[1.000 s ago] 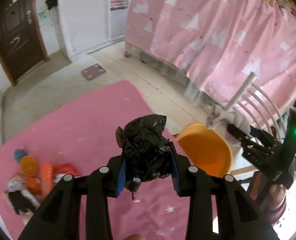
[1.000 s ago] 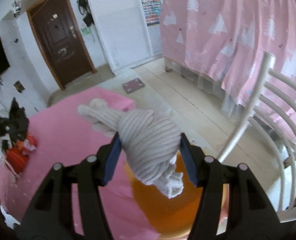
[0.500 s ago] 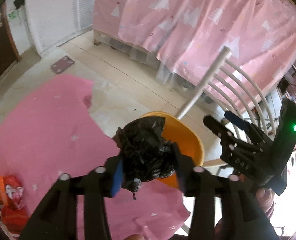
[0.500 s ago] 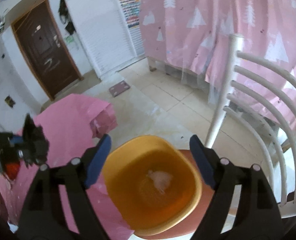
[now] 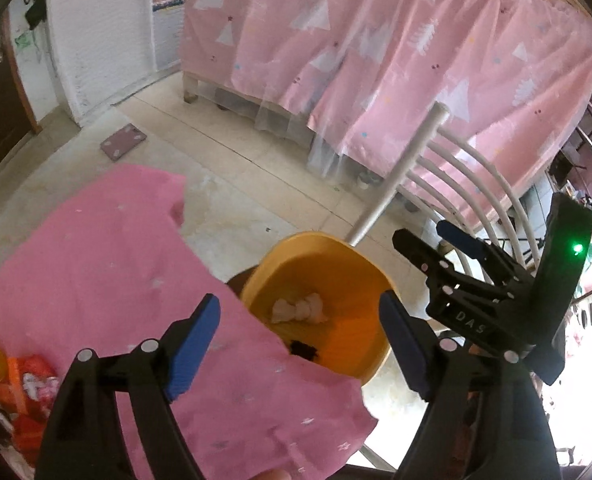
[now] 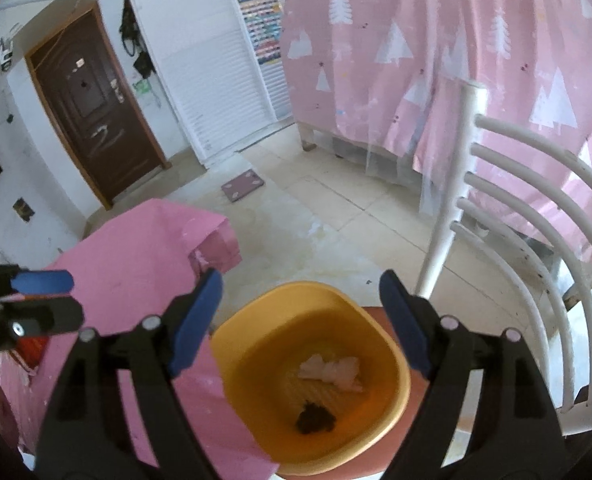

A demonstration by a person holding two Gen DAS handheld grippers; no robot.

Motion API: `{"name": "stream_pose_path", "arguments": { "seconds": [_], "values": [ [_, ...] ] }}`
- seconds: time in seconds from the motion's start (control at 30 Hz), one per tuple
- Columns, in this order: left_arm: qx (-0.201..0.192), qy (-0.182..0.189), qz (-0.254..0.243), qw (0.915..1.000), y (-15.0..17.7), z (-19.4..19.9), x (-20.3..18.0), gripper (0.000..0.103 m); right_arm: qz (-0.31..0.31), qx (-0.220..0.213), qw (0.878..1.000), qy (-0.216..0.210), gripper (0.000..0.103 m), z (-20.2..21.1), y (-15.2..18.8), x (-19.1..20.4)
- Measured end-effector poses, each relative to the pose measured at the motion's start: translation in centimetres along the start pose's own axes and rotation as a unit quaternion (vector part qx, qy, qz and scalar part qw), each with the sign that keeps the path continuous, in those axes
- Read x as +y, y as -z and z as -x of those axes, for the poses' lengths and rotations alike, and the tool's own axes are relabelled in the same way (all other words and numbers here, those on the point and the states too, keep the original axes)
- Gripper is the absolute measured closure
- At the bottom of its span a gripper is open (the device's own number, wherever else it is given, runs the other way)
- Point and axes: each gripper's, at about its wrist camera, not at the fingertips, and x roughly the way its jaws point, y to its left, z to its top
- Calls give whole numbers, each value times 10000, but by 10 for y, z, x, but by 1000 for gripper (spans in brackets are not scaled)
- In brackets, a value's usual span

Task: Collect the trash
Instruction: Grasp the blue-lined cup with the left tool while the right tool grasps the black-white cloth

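Both the left hand-held gripper (image 5: 298, 334) and right hand-held gripper (image 6: 300, 316) are spread, holding nothing. The crumpled black plastic bag (image 6: 315, 419) and pale knitted rag (image 6: 332, 370) lie inside the orange plastic basin (image 6: 400, 396) (beside the pink-covered surface's (image 6: 128, 248) edge).

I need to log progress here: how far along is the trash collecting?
Done: the pale wad and black bag lie in the orange basin. In hand: nothing; left gripper and right gripper are open. Left: wrappers on the pink cloth.
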Motion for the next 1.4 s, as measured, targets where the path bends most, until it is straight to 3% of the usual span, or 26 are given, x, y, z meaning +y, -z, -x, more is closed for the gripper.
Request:
{"name": "stream_pose_path", "arguments": {
  "seconds": [0.33,0.53,0.8,1.17,1.4],
  "values": [
    [-540,-625,413,9957,15,76,84,29,717,114,9965,-415,24,-5,-4,85],
    [-748,-1137,882,9868,38,119,158,29,1155,176,9903,-747,20,-8,-1,145],
    [-969,-1527,1574,9708,78,165,246,29,1758,326,9763,-1223,20,-7,10,219],
    [-859,-1767,2303,9531,147,178,341,29,2581,622,9469,-1812,17,-6,39,321],
    [-633,-1814,2548,9477,181,162,367,29,2799,856,9369,-1913,17,-11,58,353]
  ]
}}
